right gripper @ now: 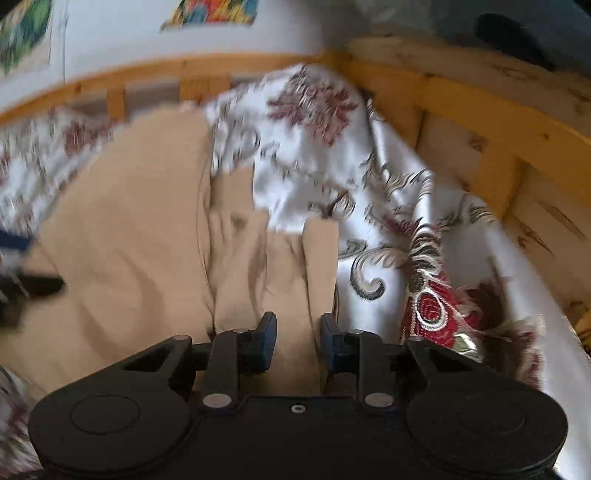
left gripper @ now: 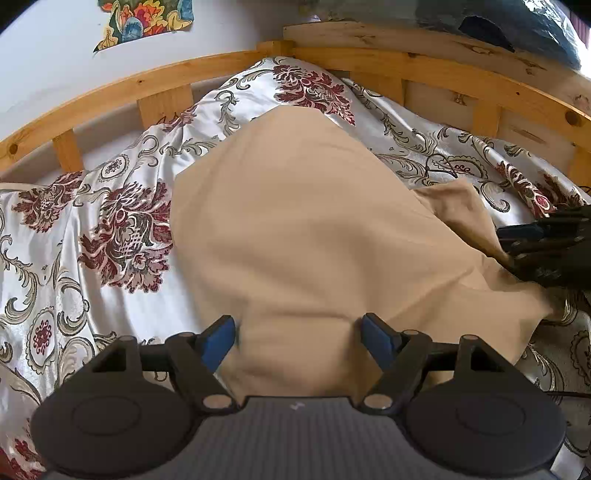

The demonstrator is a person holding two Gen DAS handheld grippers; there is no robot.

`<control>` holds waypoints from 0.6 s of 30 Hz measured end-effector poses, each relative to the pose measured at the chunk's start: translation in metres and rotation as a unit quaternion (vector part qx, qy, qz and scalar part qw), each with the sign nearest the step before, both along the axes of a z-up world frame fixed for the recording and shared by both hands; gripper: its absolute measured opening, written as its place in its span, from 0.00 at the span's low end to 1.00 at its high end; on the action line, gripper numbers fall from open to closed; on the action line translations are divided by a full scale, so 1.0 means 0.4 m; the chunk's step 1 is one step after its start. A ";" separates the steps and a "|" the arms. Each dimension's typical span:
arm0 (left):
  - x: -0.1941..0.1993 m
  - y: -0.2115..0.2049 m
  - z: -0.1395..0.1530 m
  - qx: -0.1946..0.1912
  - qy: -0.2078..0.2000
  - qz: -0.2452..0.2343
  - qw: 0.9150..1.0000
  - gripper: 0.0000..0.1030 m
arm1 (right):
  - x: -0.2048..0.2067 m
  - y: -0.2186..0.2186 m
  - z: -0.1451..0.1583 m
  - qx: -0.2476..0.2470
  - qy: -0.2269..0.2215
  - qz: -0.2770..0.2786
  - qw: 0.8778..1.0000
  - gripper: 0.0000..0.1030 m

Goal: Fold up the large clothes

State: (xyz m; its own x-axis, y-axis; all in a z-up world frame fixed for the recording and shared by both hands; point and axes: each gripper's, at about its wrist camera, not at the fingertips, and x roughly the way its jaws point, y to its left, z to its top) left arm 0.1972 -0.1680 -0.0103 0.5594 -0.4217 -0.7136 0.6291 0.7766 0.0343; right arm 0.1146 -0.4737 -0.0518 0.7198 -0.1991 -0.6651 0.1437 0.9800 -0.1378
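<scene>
A: The large tan cloth garment (left gripper: pixel 314 236) lies spread on the bed, over the shiny white bedspread with dark red flowers and grey scrolls (left gripper: pixel 122 229). In the left wrist view its near end runs under the camera and is cut off there. What sort of garment it is I cannot tell.

B: In the right wrist view that cloth is bunched into folds on its right side, and the picture is smeared, so the edges are hard to follow. A strip of it (right gripper: pixel 295 332) runs up between the fingers of the right gripper (right gripper: pixel 298 341).

A: Are those fingers clamped on it?

B: They stand narrow with the strip in the gap, but whether the blue pads (right gripper: pixel 269 339) press the cloth I cannot make out.

A: The left gripper (left gripper: pixel 298 341) points down at the bed, its fingers wide apart with the tan cloth lying in the gap; the blue pads (left gripper: pixel 219 343) are not pressed together on it.

B: The right gripper shows dark at the right edge of the left view, partly cut off, resting at the cloth's side.

A: Beyond the bedspread stands the pale pine slatted bed frame (left gripper: pixel 166 79), then a white wall with a colourful picture (left gripper: pixel 144 18), its top cut off.
</scene>
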 end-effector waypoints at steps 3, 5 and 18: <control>-0.003 -0.001 0.000 0.002 -0.002 0.001 1.000 0.76 | 0.015 0.026 -0.006 -0.033 0.011 0.011 0.999 0.28; -0.003 0.001 0.001 0.002 0.000 0.002 1.000 0.76 | 0.000 0.036 0.005 -0.041 0.012 0.016 0.999 0.12; -0.005 0.002 0.000 0.003 0.001 0.001 1.000 0.76 | 0.023 0.010 0.006 -0.034 0.006 0.028 0.999 0.28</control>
State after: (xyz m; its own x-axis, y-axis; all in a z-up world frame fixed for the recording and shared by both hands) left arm 0.1953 -0.1674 -0.0102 0.5594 -0.4157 -0.7171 0.6278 0.7774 0.0389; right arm 0.1236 -0.4695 -0.0492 0.7231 -0.2035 -0.6601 0.0865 0.9748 -0.2058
